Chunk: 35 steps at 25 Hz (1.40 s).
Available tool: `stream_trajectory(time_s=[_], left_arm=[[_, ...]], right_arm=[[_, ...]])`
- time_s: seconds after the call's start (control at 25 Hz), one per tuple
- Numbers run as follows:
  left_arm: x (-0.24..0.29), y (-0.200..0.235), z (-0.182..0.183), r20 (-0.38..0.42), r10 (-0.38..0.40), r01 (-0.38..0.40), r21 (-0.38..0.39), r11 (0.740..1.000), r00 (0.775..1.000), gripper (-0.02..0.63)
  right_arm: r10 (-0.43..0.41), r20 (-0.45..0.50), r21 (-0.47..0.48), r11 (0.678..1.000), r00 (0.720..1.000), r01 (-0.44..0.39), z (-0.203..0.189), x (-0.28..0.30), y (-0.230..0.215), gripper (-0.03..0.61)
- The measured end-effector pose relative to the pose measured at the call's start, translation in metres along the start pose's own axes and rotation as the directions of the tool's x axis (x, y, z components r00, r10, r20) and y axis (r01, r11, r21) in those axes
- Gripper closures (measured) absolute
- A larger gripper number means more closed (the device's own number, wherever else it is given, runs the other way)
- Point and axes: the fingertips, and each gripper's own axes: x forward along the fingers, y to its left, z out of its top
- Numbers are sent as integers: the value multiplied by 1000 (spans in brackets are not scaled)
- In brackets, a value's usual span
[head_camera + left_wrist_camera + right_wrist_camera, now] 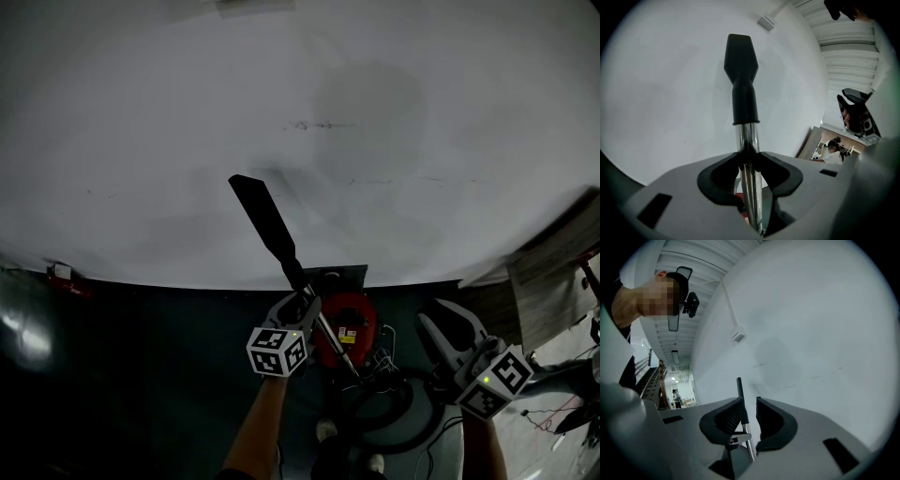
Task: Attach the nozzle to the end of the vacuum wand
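Observation:
A chrome vacuum wand (330, 336) slants up toward the white wall, with a flat black nozzle (264, 217) seated on its far end. My left gripper (305, 302) is shut on the wand just below the nozzle's collar. In the left gripper view the pads pinch the chrome tube (749, 187) and the nozzle (740, 70) stands straight ahead. My right gripper (441, 321) hangs to the right, apart from the wand. Its jaws (750, 401) stand a narrow gap apart with nothing between them. The nozzle (739, 390) shows beyond that gap.
A red vacuum body (349, 328) sits on the dark floor below the wand, with a black hose (398, 417) coiled beside it. The white wall (394, 141) fills the view ahead. A small red thing (64, 278) lies at the wall's foot on the left.

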Motion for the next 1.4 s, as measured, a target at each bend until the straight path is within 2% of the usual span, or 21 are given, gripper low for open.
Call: stream_trajectory(time_s=[0.44,0.76,1.04,1.4], left_arm=[[-8,2,-2,5,36,-36,9,999,999,469],[-35,-8,4,15,78,-78,21,997,997,473],[-80,-75,42,91,55,-65,108,992,994,534],[-148,-185,80,184,36,-76,215,974,982,589]], right_arm=[[-7,10,6,1000,1000,7,1,-6,-1,483],[12,8,23,1000,1000,-12,-4,-20,8,483],[49,78,85,995,996,-55,9,-44,40,492],[51,119,84,995,992,-62,17,-111,67,531]])
